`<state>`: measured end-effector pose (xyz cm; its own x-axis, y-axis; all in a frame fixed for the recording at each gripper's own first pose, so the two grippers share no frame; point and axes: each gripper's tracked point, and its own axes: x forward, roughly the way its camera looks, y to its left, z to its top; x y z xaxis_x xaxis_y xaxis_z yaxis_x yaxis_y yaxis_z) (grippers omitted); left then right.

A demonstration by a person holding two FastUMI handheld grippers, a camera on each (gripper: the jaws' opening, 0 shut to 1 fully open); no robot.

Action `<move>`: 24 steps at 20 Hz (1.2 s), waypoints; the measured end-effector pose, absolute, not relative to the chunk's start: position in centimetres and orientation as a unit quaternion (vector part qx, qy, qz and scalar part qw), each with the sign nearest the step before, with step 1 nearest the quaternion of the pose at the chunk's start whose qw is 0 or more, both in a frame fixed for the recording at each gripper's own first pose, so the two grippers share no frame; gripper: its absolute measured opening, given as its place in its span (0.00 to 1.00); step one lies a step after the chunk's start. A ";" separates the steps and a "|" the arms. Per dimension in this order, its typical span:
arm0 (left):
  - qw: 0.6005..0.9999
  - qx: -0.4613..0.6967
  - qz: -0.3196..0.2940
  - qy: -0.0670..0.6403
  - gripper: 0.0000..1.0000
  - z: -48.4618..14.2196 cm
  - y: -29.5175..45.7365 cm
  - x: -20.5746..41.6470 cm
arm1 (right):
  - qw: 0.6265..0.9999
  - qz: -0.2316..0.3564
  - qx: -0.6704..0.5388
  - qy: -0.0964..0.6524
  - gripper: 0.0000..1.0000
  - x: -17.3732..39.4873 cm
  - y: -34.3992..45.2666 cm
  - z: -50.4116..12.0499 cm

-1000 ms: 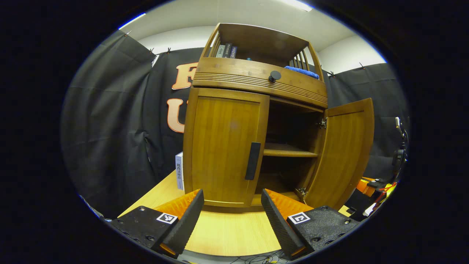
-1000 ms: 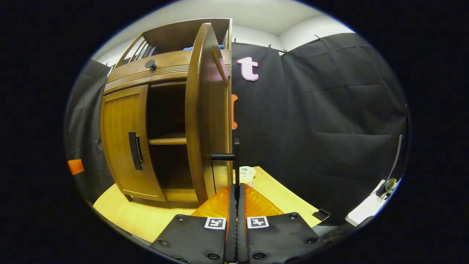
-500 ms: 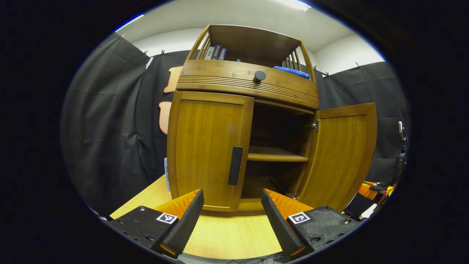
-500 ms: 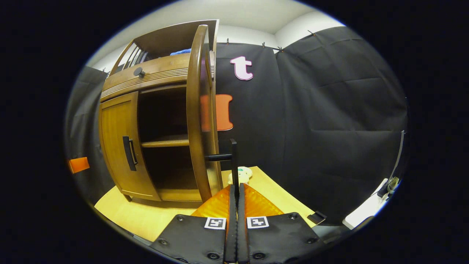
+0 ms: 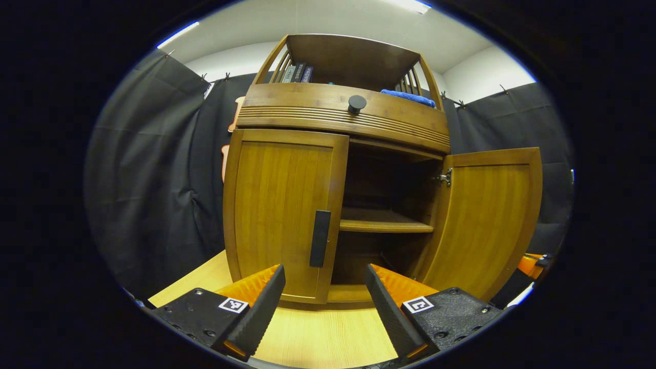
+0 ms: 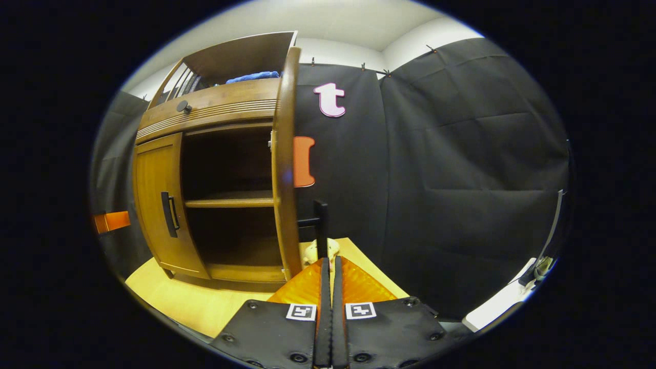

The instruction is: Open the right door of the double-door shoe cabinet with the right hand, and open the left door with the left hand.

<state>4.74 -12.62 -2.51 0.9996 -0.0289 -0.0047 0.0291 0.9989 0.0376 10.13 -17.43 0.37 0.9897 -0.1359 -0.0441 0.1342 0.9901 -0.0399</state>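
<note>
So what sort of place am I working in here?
Most likely a staged recording booth, not a home: black cloth hangs as walls, and a wooden shoe cabinet stands up on a light wood table.

Light wooden table [image 5: 328,338] bears the shoe cabinet [image 5: 328,154] (a small pale toy [image 6: 310,252] beside it).

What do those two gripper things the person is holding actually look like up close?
Both match. The left gripper has two wedge-shaped black fingers with ribbed inner pads and ribbed orange outer sides, on rough black bolted bases, each bearing a small square black-and-white marker. The right gripper has the same orange ribbing, black bases and paired markers.
</note>
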 end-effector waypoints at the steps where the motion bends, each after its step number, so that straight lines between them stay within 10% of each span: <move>1: 1.000 0.019 -0.011 0.002 0.95 -2.7 -12.6 5.6 | 0.997 -0.075 -0.023 0.016 0.03 10.0 -18.1 0.8; 13: 0.999 0.044 0.021 -0.023 0.92 -2.0 -11.8 14.8 | 0.995 -0.101 -0.013 0.018 0.02 10.3 -21.7 1.7; 24: 0.999 0.032 0.031 0.000 0.92 -4.5 -10.3 20.8 | 0.994 -0.104 -0.028 0.002 0.80 10.9 -22.0 3.0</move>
<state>20.82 -10.29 -4.48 0.9980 0.0624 0.0025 -0.0625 0.9960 0.0637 10.90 -21.97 2.98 0.9783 -0.2073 0.0025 0.2072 0.9768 -0.0551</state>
